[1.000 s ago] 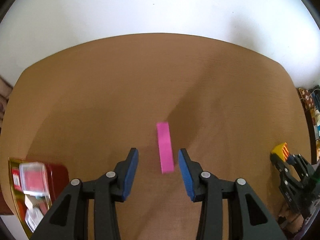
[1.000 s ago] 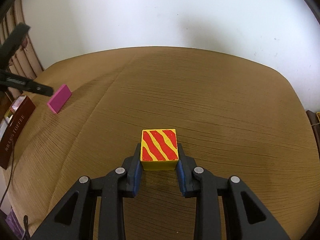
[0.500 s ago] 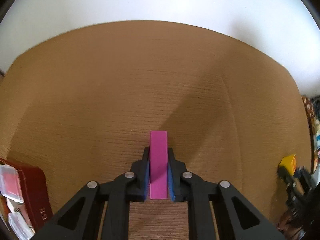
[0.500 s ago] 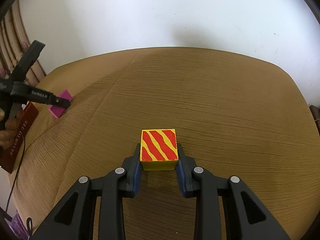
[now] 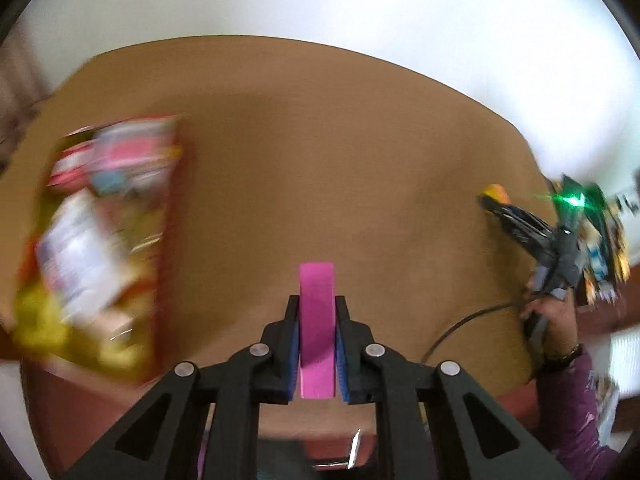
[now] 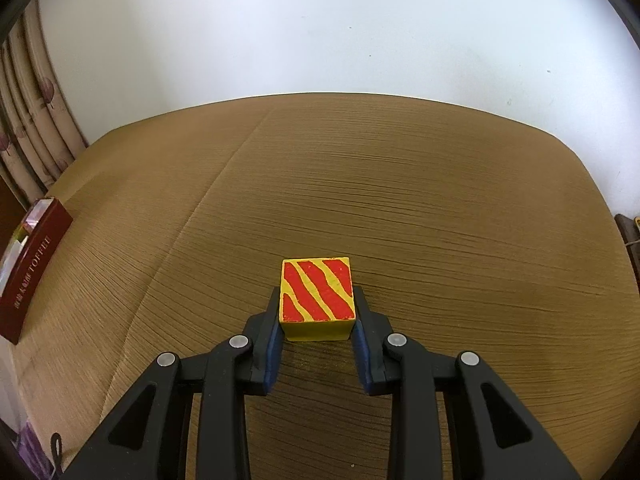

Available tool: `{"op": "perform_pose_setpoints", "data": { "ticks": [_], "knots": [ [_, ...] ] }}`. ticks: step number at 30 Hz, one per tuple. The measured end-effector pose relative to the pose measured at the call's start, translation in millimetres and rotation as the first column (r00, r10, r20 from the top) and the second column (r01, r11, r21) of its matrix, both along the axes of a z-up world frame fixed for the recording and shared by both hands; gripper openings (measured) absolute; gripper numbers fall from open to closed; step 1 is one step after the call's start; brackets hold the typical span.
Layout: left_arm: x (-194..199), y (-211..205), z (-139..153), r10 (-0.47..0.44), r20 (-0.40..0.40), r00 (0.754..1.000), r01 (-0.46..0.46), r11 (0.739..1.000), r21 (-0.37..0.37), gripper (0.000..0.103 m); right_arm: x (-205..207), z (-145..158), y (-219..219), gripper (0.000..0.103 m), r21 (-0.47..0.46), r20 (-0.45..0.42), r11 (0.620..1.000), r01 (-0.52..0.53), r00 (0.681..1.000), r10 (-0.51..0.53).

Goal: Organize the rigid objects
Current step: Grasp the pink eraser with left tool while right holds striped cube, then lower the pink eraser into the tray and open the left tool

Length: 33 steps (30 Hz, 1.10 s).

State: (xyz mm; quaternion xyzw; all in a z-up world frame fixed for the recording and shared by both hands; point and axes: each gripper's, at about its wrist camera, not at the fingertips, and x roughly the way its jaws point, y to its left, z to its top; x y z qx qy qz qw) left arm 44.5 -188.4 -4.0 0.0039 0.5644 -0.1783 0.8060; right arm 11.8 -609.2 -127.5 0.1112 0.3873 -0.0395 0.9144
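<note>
Pink block (image 5: 316,320) pinched in left claw (image 5: 317,344), striped cube (image 6: 317,298) in right claw (image 6: 317,332)

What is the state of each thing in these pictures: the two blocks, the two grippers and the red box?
pink block: clamped between the blue pads, lifted off the table
left gripper: shut on the pink block
striped yellow-and-red cube: gripped on two sides, resting on the brown cloth
right gripper: shut on the cube
red box: open, filled with packets, blurred

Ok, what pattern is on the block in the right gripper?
Red and yellow diagonal stripes on top of the block, with plain yellow sides; clearest in the right wrist view.
</note>
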Motion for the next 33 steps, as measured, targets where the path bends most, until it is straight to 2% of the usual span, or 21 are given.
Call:
{"op": "perform_pose_setpoints", "data": {
  "ticks": [2, 5, 7, 9, 12, 16, 19, 23, 25, 28, 30, 33],
  "knots": [
    [7.0, 52.3, 12.1, 0.093, 0.017, 0.996, -0.093, 0.995, 0.027, 0.015, 1.2, 0.9, 3.8, 0.027, -0.012, -0.003, 1.0, 0.001, 1.0, -0.001],
    [13.9, 135.3, 20.5, 0.263, 0.065, 0.963, -0.267, 0.96, 0.079, 0.015, 2.3, 1.0, 9.4, 0.027, -0.028, -0.008, 1.0, 0.003, 1.0, -0.003],
    [27.0, 171.9, 18.1, 0.332, 0.046, 0.942, -0.335, 0.937, 0.1, 0.015, 3.2, 0.9, 14.0, 0.027, -0.043, -0.013, 0.999, 0.004, 1.0, -0.005],
    [33.6, 193.0, 13.3, 0.364, 0.04, 0.931, -0.366, 0.924, 0.108, 0.015, 4.6, 1.0, 18.4, 0.027, -0.058, -0.017, 0.998, 0.006, 1.0, -0.007],
    [44.2, 200.9, -1.6, 0.34, 0.045, 0.939, -0.343, 0.928, 0.146, 0.015, 7.1, 1.4, 26.3, 0.027, -0.078, -0.023, 0.997, 0.008, 1.0, -0.01],
    [53.4, 209.1, -21.9, 0.323, 0.025, 0.946, -0.323, 0.938, 0.129, 0.015, 10.6, 1.1, 37.8, 0.027, -0.1, -0.028, 0.995, 0.011, 1.0, -0.014],
    [60.4, 207.9, -24.5, 0.311, 0.021, 0.95, -0.311, 0.942, 0.122, 0.015, 12.2, 1.2, 46.0, 0.027, -0.109, -0.03, 0.994, 0.012, 0.999, -0.016],
    [66.7, 206.8, -35.2, 0.332, 0.033, 0.943, -0.333, 0.931, 0.149, 0.015, 13.4, 1.3, 55.1, 0.027, -0.114, -0.031, 0.993, 0.014, 0.999, -0.018],
    [64.7, 206.3, -34.5, 0.352, 0.063, 0.934, -0.357, 0.919, 0.166, 0.016, 13.8, 1.2, 57.1, 0.027, -0.115, -0.031, 0.993, 0.014, 0.999, -0.017],
    [54.6, 202.5, -24.6, 0.373, 0.157, 0.914, -0.399, 0.898, 0.186, 0.021, 13.1, 3.4, 59.3, 0.027, -0.112, -0.031, 0.994, 0.015, 0.999, -0.019],
    [44.6, 198.0, -14.3, 0.363, 0.222, 0.905, -0.408, 0.889, 0.207, 0.032, 12.3, 4.4, 58.6, 0.027, -0.11, -0.031, 0.994, 0.017, 0.999, -0.021],
    [25.9, 189.1, 3.1, 0.339, 0.312, 0.887, -0.415, 0.883, 0.221, 0.034, 13.2, 4.0, 60.7, 0.027, -0.106, -0.031, 0.994, 0.018, 0.999, -0.021]
  ]
}}
